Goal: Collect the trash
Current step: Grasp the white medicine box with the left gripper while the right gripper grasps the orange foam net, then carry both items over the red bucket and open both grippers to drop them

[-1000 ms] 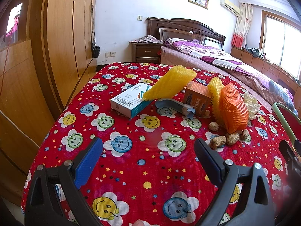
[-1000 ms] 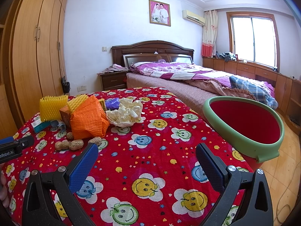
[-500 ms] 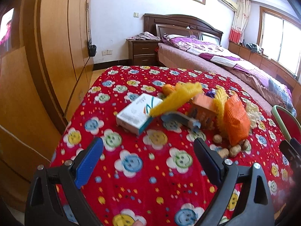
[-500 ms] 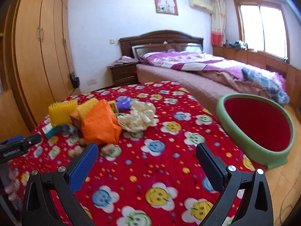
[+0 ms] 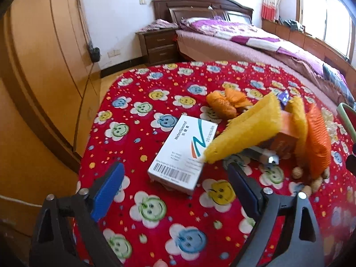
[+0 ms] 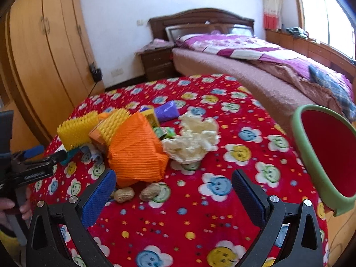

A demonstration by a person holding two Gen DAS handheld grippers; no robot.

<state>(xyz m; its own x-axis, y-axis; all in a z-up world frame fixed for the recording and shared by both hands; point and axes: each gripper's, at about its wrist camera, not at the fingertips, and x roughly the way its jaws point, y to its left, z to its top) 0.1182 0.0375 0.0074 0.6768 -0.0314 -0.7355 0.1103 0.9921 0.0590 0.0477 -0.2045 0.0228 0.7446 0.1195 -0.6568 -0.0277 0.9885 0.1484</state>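
In the left wrist view, the left gripper is wide open and holds nothing. It hangs just above the near end of a white box that lies flat on the red tabletop. A yellow foam net leans over the box's right side. To grab the box well, the gripper should probably come down with one finger on each long side and miss the net. In the right wrist view, the right gripper is open and empty too. Two peanuts lie just in front of it, with an orange foam net behind them and crumpled white paper to the right. The green bin with a red inside waits at the right edge.
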